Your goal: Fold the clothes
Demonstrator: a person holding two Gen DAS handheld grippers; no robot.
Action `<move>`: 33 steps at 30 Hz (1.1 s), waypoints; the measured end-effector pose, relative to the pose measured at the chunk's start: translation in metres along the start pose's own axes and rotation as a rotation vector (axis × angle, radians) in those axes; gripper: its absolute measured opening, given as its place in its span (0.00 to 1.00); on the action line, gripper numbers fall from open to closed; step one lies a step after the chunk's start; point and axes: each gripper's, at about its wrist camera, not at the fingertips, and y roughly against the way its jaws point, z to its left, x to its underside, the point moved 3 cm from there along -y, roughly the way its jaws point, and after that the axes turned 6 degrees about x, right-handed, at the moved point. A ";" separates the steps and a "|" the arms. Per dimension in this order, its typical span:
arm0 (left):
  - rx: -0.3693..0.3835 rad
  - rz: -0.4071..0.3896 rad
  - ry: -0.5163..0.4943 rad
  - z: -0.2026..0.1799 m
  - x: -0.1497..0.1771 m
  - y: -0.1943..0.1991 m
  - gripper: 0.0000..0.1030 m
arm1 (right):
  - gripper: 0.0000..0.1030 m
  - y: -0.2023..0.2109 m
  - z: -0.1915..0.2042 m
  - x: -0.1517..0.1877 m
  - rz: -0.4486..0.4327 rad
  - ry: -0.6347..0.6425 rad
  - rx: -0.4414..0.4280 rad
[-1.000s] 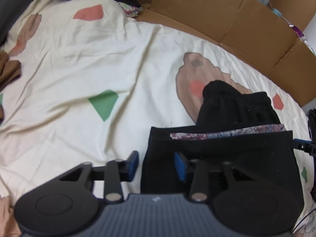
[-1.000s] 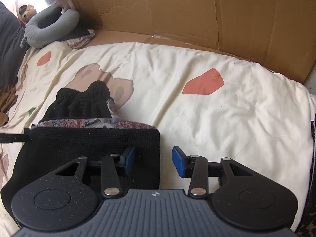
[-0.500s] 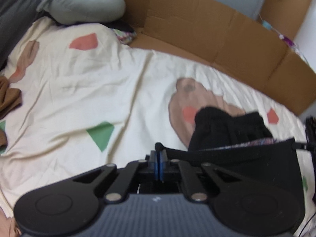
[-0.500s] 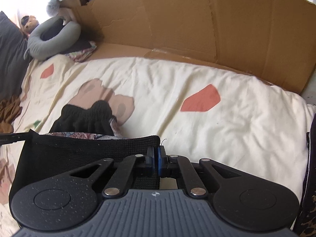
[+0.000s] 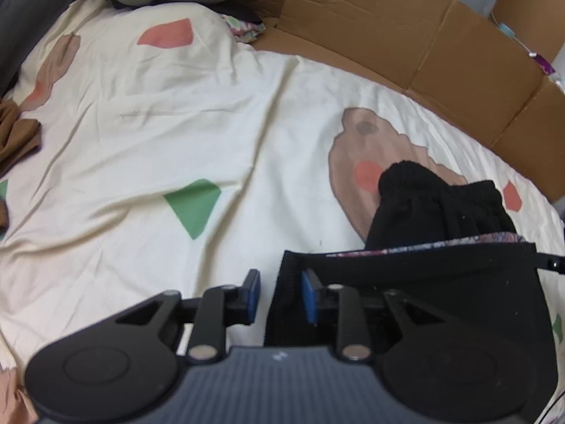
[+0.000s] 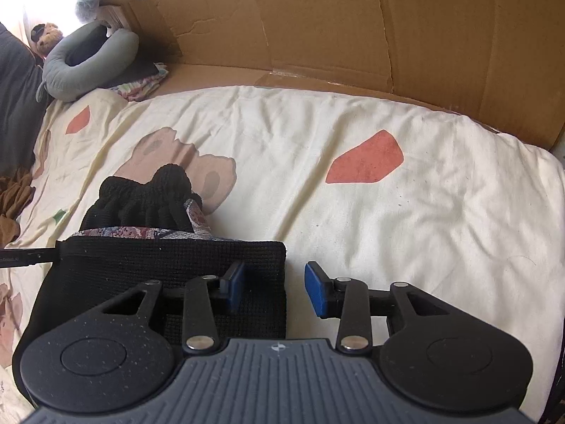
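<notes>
A black knit garment [image 5: 416,282] with a patterned lining lies folded on the cream bedsheet [image 5: 176,113]; its ribbed end bunches up at the far side. My left gripper [image 5: 279,295] is open and straddles the garment's left edge. In the right wrist view the same garment [image 6: 141,258] lies at the lower left. My right gripper [image 6: 275,288] is open and straddles its right edge. Neither gripper holds the cloth.
Brown cardboard sheets [image 6: 353,24] stand along the far side of the bed. A grey neck pillow [image 6: 88,60] and a floral cloth [image 6: 141,86] lie at the far left corner. A brown garment [image 5: 14,137] lies at the left edge.
Half a second ago both grippers were shut on the garment's near edge and held it up. Now both are open and the garment lies flat on the sheet.
</notes>
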 end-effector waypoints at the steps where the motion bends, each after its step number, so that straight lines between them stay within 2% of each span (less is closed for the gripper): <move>1: 0.002 0.000 -0.002 -0.001 0.000 -0.002 0.27 | 0.43 -0.001 0.000 0.000 0.001 0.003 -0.003; 12: -0.026 0.011 -0.062 -0.012 0.003 -0.015 0.26 | 0.42 -0.029 0.011 0.011 0.040 0.057 -0.002; 13: -0.027 0.012 -0.063 -0.012 0.004 -0.016 0.25 | 0.35 -0.029 0.014 0.011 0.039 0.074 -0.001; 15: -0.015 0.018 -0.066 -0.014 0.004 -0.017 0.12 | 0.26 -0.030 0.019 0.012 0.036 0.109 0.001; 17: -0.010 0.022 -0.061 -0.014 0.003 -0.016 0.09 | 0.11 -0.029 0.021 0.011 0.042 0.120 -0.012; 19: -0.011 0.013 -0.068 -0.014 0.003 -0.013 0.06 | 0.07 -0.025 0.024 0.010 0.034 0.135 -0.004; 25: -0.019 -0.069 -0.057 -0.013 -0.007 0.018 0.05 | 0.05 0.004 0.021 0.001 -0.046 0.145 0.053; 33: 0.012 -0.152 -0.052 -0.021 -0.027 0.052 0.05 | 0.05 0.043 0.020 -0.015 -0.106 0.137 0.067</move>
